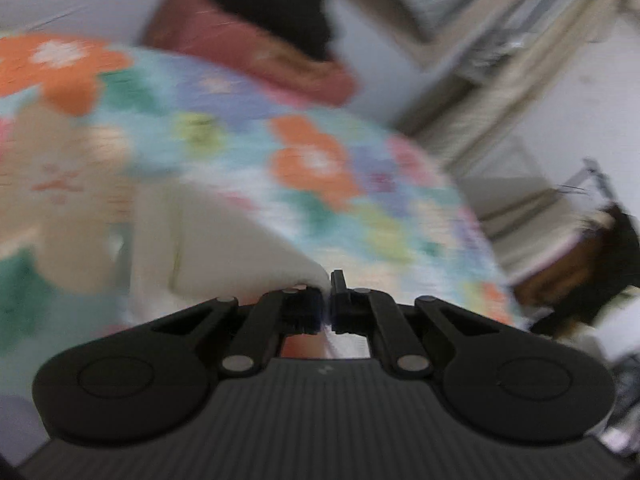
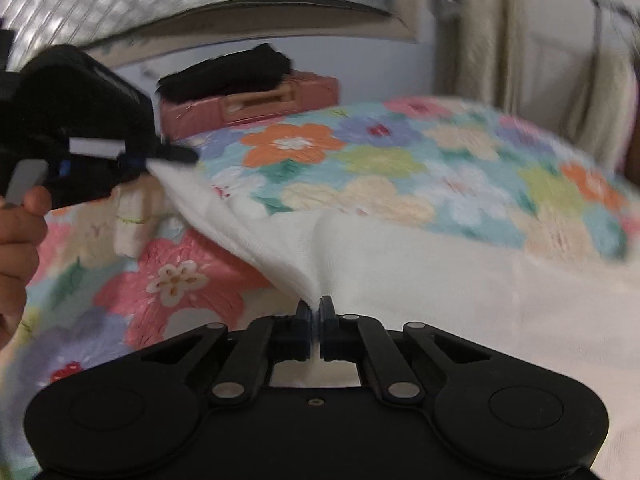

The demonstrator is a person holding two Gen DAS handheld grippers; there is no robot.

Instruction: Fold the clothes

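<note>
The white cloth (image 2: 400, 280) lies spread over a bed covered by a flowered bedspread (image 2: 380, 160), and both grippers have hold of it. In the right wrist view the right gripper (image 2: 315, 320) is closed on a fold of the cloth's near edge — the fabric is bunched into a pinched ridge that rises from between its pads. From that pinch the edge runs up and to the left as a taut band to the left gripper (image 2: 160, 158), which a hand (image 2: 20, 232) holds at the left side of the picture; its tips are clamped on a corner of the same cloth, lifted clear of the bedspread.

The left wrist view is badly blurred, yet it shows the left gripper (image 1: 326, 300) with its jaws together and white fabric caught between them, the cloth (image 1: 224, 248) draping away to the left over the bedspread (image 1: 320, 168).

To the right of the right gripper the rest of the cloth lies flat and fairly smooth on the bed. At the far end of the bed sits a pinkish-red case (image 2: 256, 100) with a folded black garment (image 2: 228, 72) on top of it — both well apart from the cloth. Pale curtains (image 2: 480, 40) hang beyond the bed on the right.
</note>
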